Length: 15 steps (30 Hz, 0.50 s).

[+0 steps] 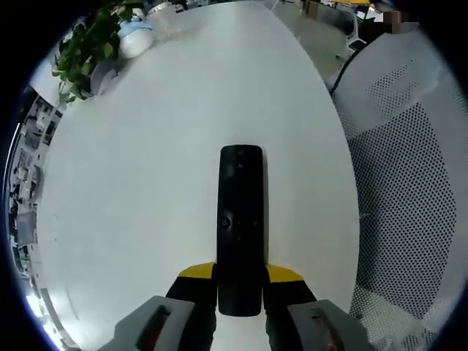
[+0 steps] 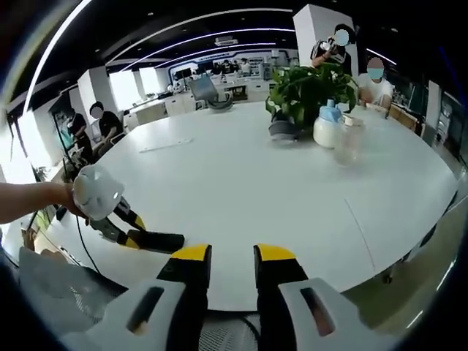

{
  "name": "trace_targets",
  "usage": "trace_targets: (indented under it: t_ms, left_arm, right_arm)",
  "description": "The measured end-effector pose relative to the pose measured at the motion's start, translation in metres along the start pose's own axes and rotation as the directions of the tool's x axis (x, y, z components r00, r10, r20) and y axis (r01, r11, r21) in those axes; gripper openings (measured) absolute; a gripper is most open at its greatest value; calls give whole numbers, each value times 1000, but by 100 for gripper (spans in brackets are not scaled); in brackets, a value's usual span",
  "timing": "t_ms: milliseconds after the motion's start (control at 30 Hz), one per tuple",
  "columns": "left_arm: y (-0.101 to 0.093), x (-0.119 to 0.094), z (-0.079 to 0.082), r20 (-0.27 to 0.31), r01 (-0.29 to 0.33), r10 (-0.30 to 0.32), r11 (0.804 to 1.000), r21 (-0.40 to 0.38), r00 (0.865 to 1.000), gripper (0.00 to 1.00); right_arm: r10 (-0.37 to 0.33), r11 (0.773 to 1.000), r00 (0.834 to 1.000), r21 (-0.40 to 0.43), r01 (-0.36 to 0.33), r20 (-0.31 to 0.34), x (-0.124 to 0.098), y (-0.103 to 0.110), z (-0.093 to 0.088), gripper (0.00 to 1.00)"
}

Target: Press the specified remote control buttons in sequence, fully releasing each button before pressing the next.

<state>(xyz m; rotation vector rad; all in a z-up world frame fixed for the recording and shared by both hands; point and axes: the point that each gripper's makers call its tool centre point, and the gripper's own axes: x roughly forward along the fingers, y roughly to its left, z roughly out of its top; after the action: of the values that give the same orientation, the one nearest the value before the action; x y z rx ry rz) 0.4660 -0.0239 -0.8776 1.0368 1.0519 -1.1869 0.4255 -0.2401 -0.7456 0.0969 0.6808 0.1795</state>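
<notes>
Gripping the near end of a black remote control (image 1: 240, 227), the left gripper (image 1: 240, 281) has its yellow-tipped jaws clamped on either side of it, the remote lying flat on the white table (image 1: 146, 183) and running straight ahead from the jaws. Right gripper (image 2: 232, 257) hangs at the table edge with jaws slightly parted and nothing between them; to its left the other gripper shows, held by a hand (image 2: 64, 199), with the remote poking out over the tabletop. Far ahead of the right gripper sit a potted plant (image 2: 303, 91), a white bottle (image 2: 327, 126) and a clear jar (image 2: 349, 140), near each other.
</notes>
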Motion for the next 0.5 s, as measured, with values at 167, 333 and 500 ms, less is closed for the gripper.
trace_targets:
  t_ms: [167,333,500]
  left_arm:
    - [-7,-1,-1,9,2,-2,1000,-21,1000,23]
    - [-12,-2,0,29,-22,22,1000,-12,999,23]
    - [-16,-2,1,47,-25,25,1000,-15,999,23]
  right_arm:
    - [19,1000,1000,7,-19,8,-1,3,1,21]
    - [29,999,999,19,-29,16,-2,4,3,17]
    - [65,997,998,34,-65,4,-2,10,2,10]
